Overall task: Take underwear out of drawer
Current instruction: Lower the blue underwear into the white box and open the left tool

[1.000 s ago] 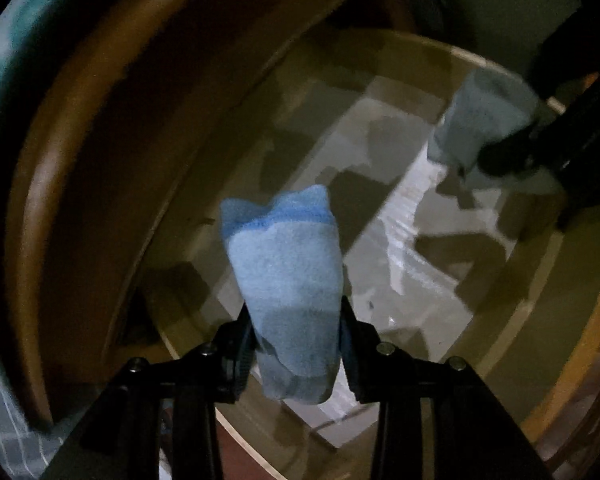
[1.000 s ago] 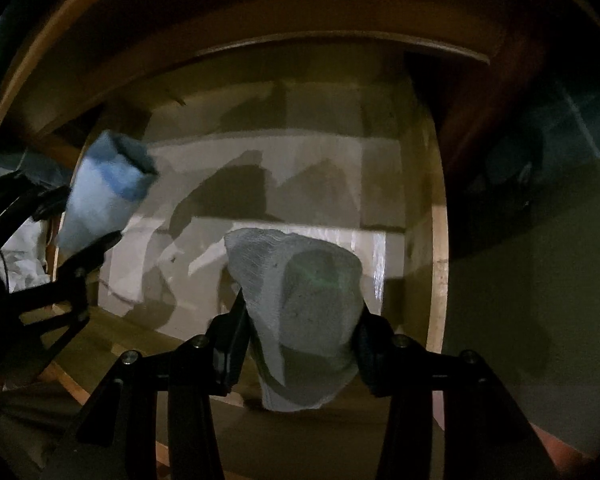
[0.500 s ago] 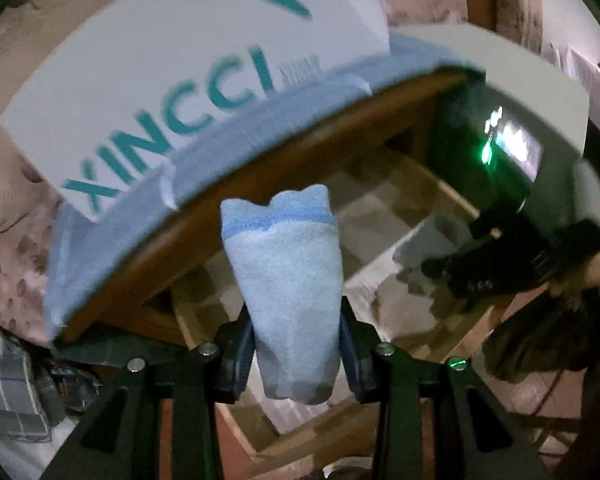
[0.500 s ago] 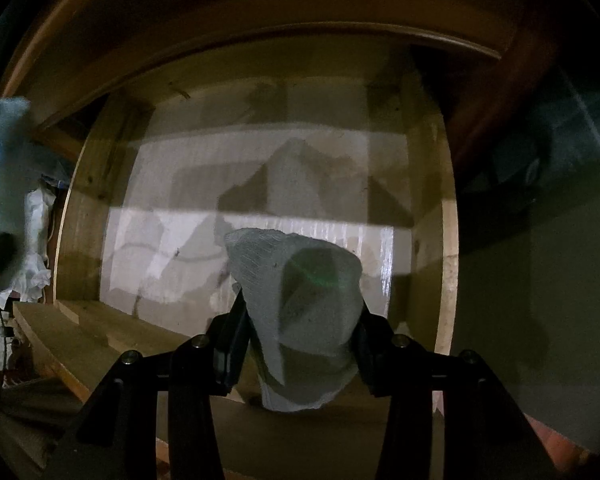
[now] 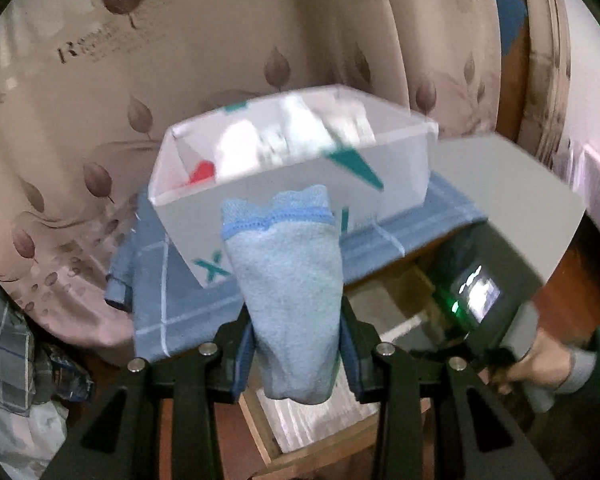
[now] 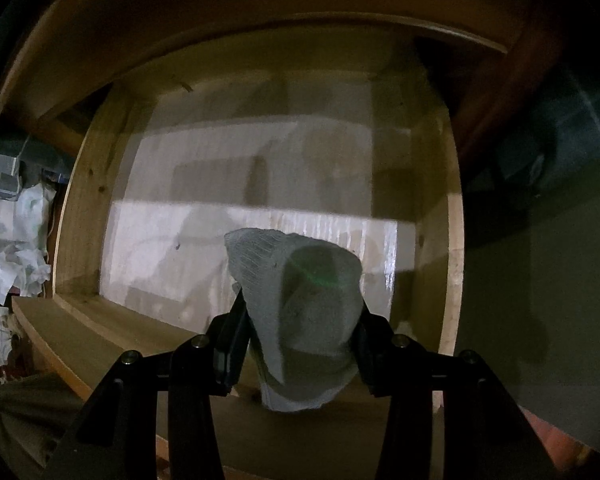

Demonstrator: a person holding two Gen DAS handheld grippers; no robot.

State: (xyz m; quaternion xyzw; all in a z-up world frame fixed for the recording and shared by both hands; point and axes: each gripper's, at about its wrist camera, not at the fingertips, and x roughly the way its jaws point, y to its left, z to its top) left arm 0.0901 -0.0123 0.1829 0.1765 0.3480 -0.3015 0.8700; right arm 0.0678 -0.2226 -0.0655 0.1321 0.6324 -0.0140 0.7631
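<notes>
- Left wrist view, far left: plaid fabric (image 5: 4, 344) bunched at the frame edge, beside a curtain (image 5: 172, 64) printed with brown leaves that fills the background.
- Centre-left: blue cloth (image 5: 168, 296) with thin white lines draped over a wooden surface; a white box (image 5: 284, 184) with teal lettering stands on it, open at the top, holding white items and something red. Contents blurred.
- Centre: left gripper (image 5: 296, 344) has both pads pressed against a rolled blue underwear (image 5: 288, 292), which stands upright between them. Scalloped band with darker blue stitching at its top. The roll sits in front of the box, lifted clear of the drawer.
- Below the roll: pale drawer floor (image 5: 312, 416) and a wooden front edge visible.
- Right: a grey device with a lit screen (image 5: 480, 292) and green light, held by a hand (image 5: 548, 364) at lower right.
- Right wrist view, far left: crumpled white bags or paper (image 6: 12, 248) outside the drawer.
- Centre: right gripper (image 6: 304, 344) is closed against a rolled grey underwear (image 6: 300, 312), pinched on both sides, ribbed at its upper left edge.
- Behind it: open wooden drawer (image 6: 80, 208), pale lined floor, part lit and part in shadow. The grey roll is held above the drawer's front part.
- Right: dim grey surface (image 6: 540, 300); detail not readable.
</notes>
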